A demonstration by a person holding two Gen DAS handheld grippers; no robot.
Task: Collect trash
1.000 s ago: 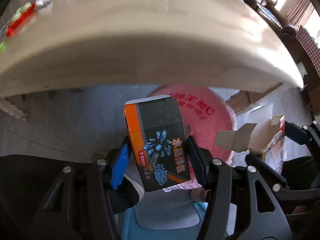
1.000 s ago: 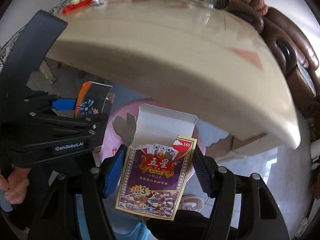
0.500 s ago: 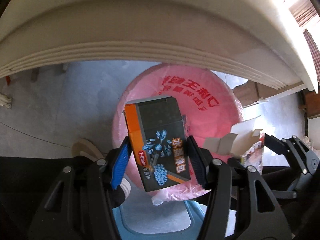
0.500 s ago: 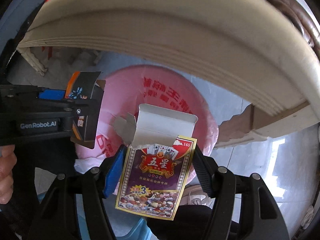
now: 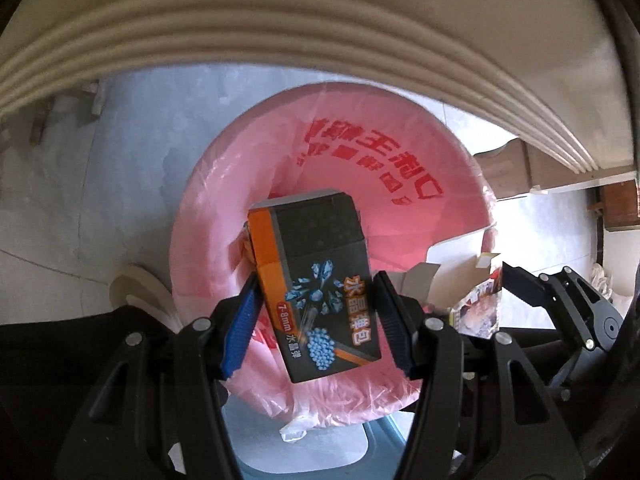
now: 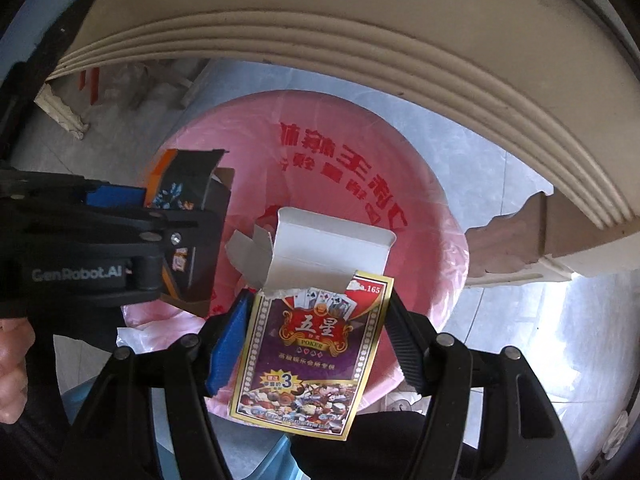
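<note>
now dark orange-edged box (image 5: 320, 284), upright.

This looks like a room in a home, most likely a living or dining area. A cream table (image 5: 320, 20) with a stepped, moulded edge arches over a pale, glossy tiled floor (image 5: 80, 208), and carved wooden furniture legs (image 6: 64, 116) stand on those tiles below it. A round bin lined with a pink plastic bag (image 5: 400, 168) printed in red characters sits on the floor beside the table, with a light slipper (image 5: 140, 292) lying just beside it and a blue plastic stool (image 5: 320, 452) close by, all ordinary household things.
</note>
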